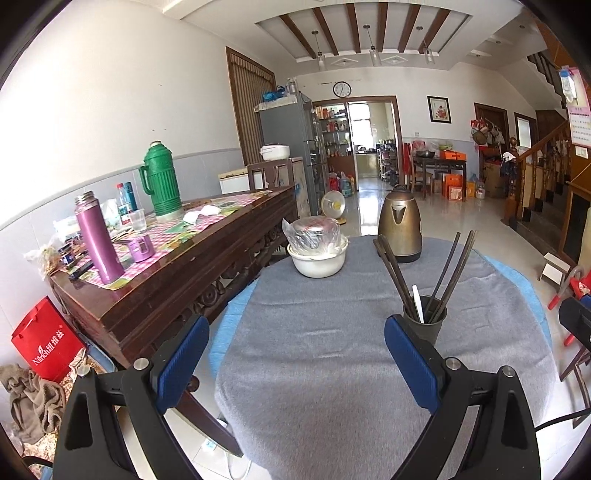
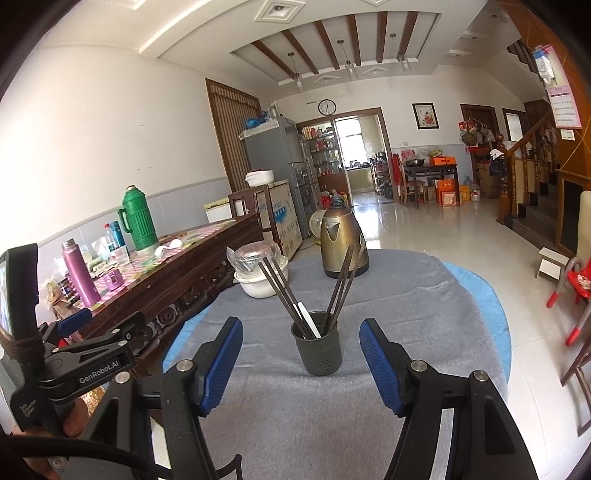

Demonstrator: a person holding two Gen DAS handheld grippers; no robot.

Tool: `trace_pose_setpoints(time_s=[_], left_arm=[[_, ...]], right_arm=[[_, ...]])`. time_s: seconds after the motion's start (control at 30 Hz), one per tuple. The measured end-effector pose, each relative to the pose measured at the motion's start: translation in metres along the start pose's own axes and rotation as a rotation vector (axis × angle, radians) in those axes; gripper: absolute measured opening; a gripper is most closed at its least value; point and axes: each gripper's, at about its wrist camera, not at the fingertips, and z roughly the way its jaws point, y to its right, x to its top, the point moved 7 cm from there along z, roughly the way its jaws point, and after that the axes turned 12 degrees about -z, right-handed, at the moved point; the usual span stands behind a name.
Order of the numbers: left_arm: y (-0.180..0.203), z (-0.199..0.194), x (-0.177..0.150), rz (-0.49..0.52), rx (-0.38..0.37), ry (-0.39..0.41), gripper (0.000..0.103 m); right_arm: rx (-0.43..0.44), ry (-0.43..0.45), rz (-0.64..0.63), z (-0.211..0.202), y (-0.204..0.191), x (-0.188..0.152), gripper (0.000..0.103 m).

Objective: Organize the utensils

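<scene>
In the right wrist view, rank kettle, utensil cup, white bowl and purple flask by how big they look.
1. Kettle
2. Purple flask, close to the cup; unsure
3. Utensil cup, nearest the camera, so it looks enlarged
4. White bowl, partly hidden

Chopsticks [image 2: 282, 291] stand in the holder [image 2: 319, 347]; kettle [image 2: 341, 240] behind, seemingly apart.

We see a bright, daylit room in both views, light pouring from the far doorway [image 1: 364, 142] and glaring off the glossy floor [image 2: 436, 229]. Both pictures stay sharp, without motion blur. The fisheye bends walls and ceiling beams [image 1: 354, 33], and black vignetting fills the corners. Shadows on the grey cloth [image 1: 332, 369] are faint.
</scene>
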Motion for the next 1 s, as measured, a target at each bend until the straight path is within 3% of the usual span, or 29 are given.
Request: trace_pose_setpoints(time_s=[0.53, 1.0], left_arm=[[-0.016, -0.070, 0.004, 0.014, 0.031, 0.100, 0.096], [-0.029, -0.076, -0.001, 0.041, 0.046, 0.095, 0.096]], right_arm=[[0.019, 0.107, -0.009, -0.058, -0.012, 0.009, 0.073], [0.008, 0.048, 0.049, -0.039, -0.019, 0.001, 0.073]])
